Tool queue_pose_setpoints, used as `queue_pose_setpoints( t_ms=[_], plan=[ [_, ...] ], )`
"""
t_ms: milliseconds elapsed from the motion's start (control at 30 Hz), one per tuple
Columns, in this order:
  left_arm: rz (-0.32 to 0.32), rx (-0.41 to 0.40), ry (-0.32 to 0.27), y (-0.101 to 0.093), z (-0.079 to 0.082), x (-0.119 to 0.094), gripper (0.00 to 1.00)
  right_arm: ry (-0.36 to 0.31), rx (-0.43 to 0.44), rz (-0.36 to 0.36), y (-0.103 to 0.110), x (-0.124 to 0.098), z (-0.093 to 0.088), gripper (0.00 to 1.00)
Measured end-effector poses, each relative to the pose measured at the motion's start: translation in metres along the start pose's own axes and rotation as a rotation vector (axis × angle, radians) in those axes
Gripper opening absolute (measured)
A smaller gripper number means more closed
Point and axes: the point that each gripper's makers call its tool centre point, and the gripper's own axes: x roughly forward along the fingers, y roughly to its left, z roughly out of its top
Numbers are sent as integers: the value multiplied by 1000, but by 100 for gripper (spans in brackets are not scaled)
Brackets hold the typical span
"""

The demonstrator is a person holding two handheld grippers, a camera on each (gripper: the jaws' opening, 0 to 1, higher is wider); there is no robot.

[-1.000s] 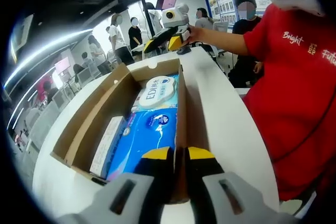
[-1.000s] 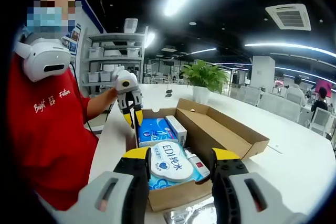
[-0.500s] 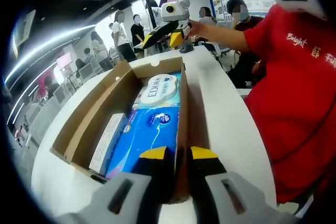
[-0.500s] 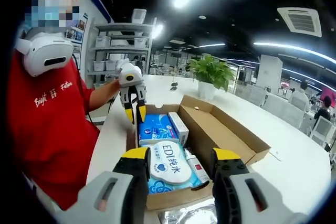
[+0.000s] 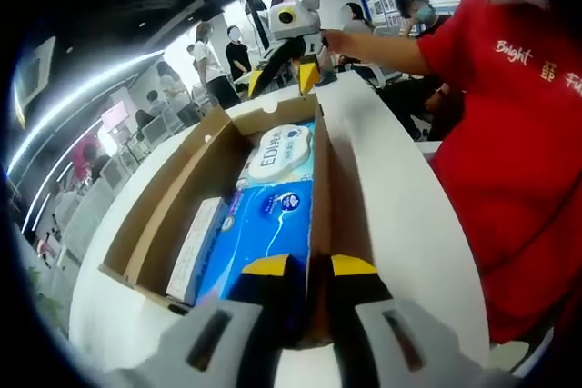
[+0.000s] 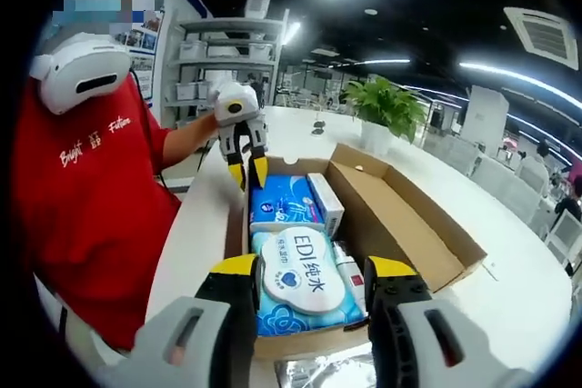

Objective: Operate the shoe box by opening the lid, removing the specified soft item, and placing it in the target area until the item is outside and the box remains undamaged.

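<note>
- Two grippers at work over one brown cardboard shoe box (image 5: 173,215), which sits on the white counter (image 5: 400,224) with its lid folded out flat to the far side; opening step judged complete.
- Left gripper (image 5: 306,270): yellow-tipped fingers pressed almost together, pinching the near side wall of the box at one end. Judged to be steadying the box.
- Right gripper (image 6: 312,276): fingers spread wide, nothing between them, hovering above the opposite end of the box, over the wipes pack.
- Soft blue wet-wipes pack with a white oval lid flap (image 6: 300,277) lies inside the box, at the right gripper's end. Likely the specified soft item; not yet grasped.
- Second blue soft pack (image 5: 264,224) lies beside it, toward the left gripper's end. A narrow white carton (image 5: 205,247) runs along the lid-side wall.
- A person in a red shirt (image 5: 518,152) stands at the counter holding both tools.
- Remaining, by my reading: close on the wipes pack, lift it clear, set it down in the target area. Target area not identifiable.
- Box walls look intact, no tears seen.
</note>
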Motion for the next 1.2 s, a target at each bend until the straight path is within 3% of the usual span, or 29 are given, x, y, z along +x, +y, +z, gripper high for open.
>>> queue_pose_setpoints(
  t_ms=[300,467,633,833,1200],
  plan=[
    [-64,-3,59,-6,-2,-5,6,49,-12,63,-3,7,8,46],
    [-90,-18,78,-6,-3,-4,4,138,-9,102,-1,18,-3,45],
    [-106,-39,95,-8,-4,-4,3,179,19,137,1,26,-7,47],
    [-108,-41,86,-10,-3,-4,2,224,17,169,5,32,-12,53],
    [-89,-22,65,-11,0,-3,2,299,3,182,2,41,-23,52]
  ],
)
